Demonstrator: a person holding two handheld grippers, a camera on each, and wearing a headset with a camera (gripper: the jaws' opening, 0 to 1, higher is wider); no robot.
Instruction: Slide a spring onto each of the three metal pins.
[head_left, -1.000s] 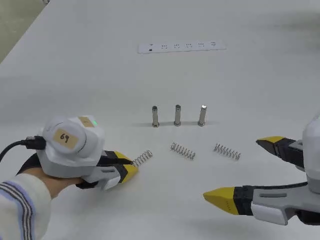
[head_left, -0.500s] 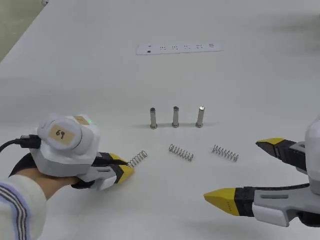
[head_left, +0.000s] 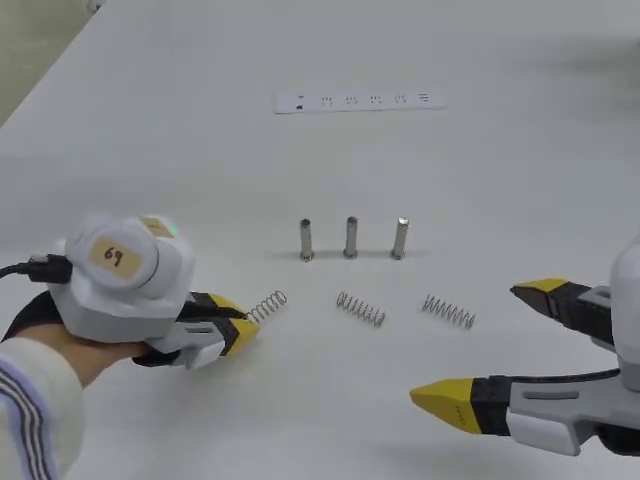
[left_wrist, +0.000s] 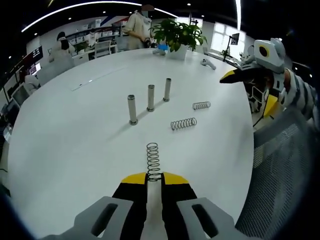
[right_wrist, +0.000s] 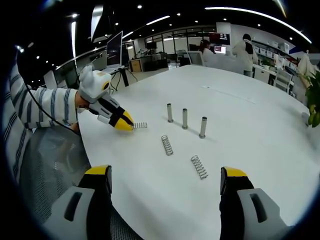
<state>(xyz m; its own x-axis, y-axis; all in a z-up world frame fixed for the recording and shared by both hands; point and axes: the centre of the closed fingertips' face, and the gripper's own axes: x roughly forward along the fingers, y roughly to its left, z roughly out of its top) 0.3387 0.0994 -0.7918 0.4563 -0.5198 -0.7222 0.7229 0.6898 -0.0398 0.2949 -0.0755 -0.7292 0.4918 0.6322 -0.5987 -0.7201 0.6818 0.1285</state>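
Three upright pins (head_left: 350, 237) set in a row; two springs (head_left: 360, 308) laid before them; a third spring (head_left: 266, 305) pinched by the left gripper (head_left: 240, 325); right gripper (head_left: 480, 345) held spread.
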